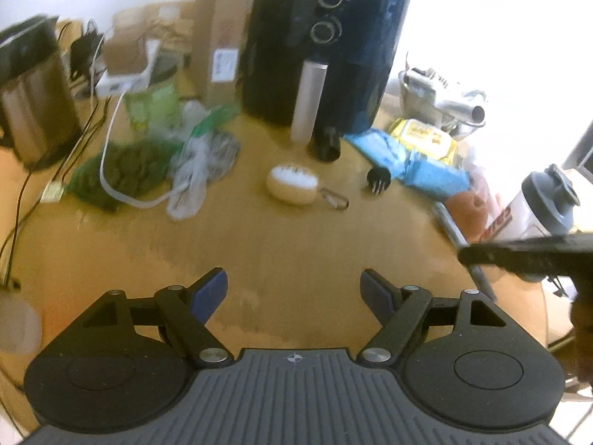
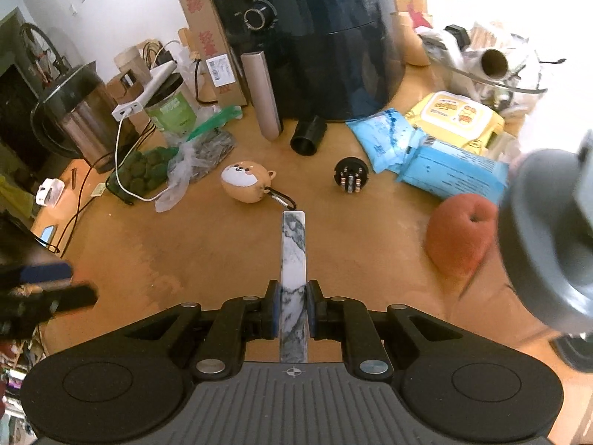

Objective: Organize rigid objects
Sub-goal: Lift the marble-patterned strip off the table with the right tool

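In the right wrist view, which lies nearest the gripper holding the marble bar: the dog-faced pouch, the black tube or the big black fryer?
1. Tan dog-faced pouch, just beyond the white marble bar that the right gripper clamps.
2. Short black tube, farther back.
3. Big black air fryer, rearmost.

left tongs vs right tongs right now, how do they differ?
The left tongs stand open and empty; the right tongs are shut on a marble-patterned bar. The left fingers are spread wide, whereas the right ones sit nearly together. Both have black linkages with blue pads and point down at the wooden table.
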`<state>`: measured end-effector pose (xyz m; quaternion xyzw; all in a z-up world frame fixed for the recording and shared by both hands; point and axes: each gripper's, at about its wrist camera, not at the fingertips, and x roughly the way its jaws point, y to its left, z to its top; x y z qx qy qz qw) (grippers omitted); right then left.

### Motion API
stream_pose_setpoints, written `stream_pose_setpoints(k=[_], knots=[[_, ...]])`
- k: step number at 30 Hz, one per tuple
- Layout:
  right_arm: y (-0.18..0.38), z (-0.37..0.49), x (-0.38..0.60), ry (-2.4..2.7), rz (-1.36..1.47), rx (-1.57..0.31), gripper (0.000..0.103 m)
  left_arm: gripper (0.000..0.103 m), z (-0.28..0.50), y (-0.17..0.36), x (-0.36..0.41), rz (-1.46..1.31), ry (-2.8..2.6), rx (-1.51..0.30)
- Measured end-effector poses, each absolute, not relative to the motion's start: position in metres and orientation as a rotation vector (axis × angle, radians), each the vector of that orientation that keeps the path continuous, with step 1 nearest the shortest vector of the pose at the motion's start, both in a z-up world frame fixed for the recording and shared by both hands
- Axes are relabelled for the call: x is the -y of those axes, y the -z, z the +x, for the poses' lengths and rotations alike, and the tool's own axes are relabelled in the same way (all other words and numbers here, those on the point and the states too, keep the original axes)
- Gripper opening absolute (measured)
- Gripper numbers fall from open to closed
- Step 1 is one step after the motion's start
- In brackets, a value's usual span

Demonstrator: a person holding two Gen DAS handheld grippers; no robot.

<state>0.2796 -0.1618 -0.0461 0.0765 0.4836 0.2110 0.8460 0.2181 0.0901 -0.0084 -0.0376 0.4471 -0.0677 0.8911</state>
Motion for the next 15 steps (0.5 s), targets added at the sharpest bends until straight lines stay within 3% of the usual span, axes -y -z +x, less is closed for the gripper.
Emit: stream_pose_setpoints(k=[15], knots=[[0.032, 0.249, 0.196, -0.361, 0.260, -0.991, 0.017, 0.079, 0.292, 0.040, -0.081, 0.021, 0.188, -0.914]])
